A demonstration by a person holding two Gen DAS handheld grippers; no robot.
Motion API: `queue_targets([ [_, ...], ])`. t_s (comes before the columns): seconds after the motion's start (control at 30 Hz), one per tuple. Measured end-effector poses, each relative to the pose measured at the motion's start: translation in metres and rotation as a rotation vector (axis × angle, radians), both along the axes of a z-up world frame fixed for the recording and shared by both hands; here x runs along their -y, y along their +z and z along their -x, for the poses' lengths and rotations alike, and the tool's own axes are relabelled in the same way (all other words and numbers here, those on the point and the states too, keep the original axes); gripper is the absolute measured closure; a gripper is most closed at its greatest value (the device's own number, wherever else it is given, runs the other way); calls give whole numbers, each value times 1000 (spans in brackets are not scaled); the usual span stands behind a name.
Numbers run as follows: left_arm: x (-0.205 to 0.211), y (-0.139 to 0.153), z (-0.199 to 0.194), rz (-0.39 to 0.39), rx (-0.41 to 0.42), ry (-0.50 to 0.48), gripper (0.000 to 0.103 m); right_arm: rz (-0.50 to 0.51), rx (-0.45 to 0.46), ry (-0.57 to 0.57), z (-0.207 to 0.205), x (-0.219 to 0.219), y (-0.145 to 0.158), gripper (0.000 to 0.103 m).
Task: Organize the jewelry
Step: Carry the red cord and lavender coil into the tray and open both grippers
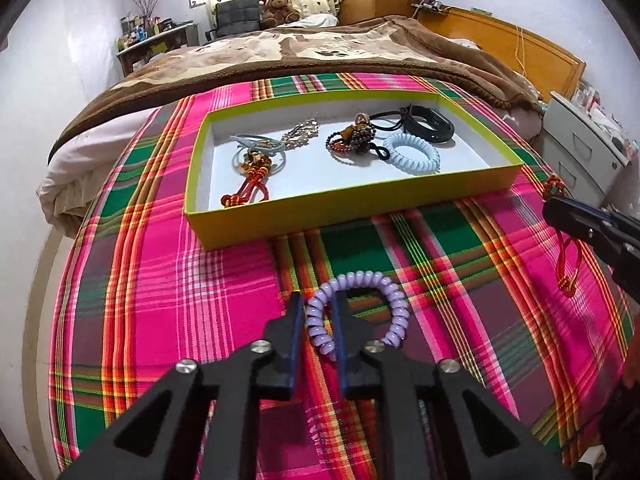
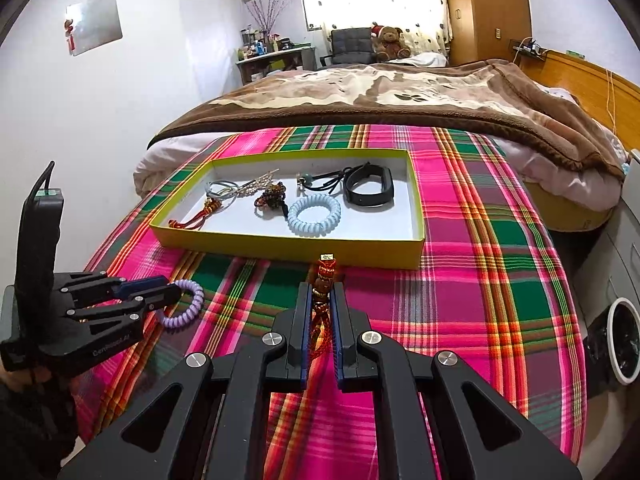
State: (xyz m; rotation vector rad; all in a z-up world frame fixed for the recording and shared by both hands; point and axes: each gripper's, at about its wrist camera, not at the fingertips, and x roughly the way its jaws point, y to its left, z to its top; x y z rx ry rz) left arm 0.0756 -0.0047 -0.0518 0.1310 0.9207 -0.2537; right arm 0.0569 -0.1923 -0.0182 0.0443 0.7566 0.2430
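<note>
Left wrist view, lower centre of the frame: the left gripper (image 1: 318, 304) has its 2 fingers closed on one side of a purple spiral hair tie (image 1: 357, 312), the coil pinched between the blue pads while the rest of the loop curves out to the right over the plaid cloth (image 1: 160, 280). At the right edge of that frame the right gripper (image 1: 560, 210) shows its tip, with a red knotted cord charm (image 1: 568, 268) hanging below it – the loop dangles just above the cloth.

Right wrist view, lower centre: the right gripper (image 2: 322, 292) has its jaws clamped on the red cord charm (image 2: 325, 280), whose small gold top pokes up past the fingertips, just in front of the box wall. At lower left the left gripper (image 2: 160, 296) holds the purple hair tie (image 2: 186, 304) near the cloth.

Further up, in the middle of both frames, sits a shallow yellow-green box (image 1: 340, 208) with a white floor. Inside it lie 6 or so pieces: a pale blue spiral hair tie (image 1: 412, 154), a black wristband (image 1: 434, 124), a dark beaded bracelet (image 1: 352, 138), a second red knotted charm (image 1: 244, 194) at the left end, grey hair bands (image 1: 252, 148) and a pearly hair clip (image 1: 302, 132). Both held items are outside the box, on its near side – the purple tie toward the left, the red charm toward the right
</note>
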Motion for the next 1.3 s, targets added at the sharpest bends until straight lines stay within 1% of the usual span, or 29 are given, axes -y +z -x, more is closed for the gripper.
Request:
queue_targets([
  [0.2, -4, 7, 3, 29, 19, 4, 93, 5, -1, -6, 1, 1, 0, 94],
  [0.47, -13, 29, 2, 78, 64, 12, 93, 7, 15, -11, 0, 1, 8, 94],
  [0.67, -15, 46, -10, 92, 96, 15, 93, 19, 40, -6, -13, 0, 20, 94],
  [0.87, -19, 57, -34, 122, 112, 26, 93, 32, 63, 1, -39, -2, 32, 94],
  [1.07, -16, 54, -63, 121, 102, 39, 93, 72, 56, -10, -70, -3, 27, 94],
  [1.17, -13, 49, -76, 145, 80, 33, 93, 83, 15, -21, -88, 0, 17, 94],
  [1.3, -7, 37, -87, 138, 54, 26, 93, 110, -34, -22, -102, 1, 3, 94],
])
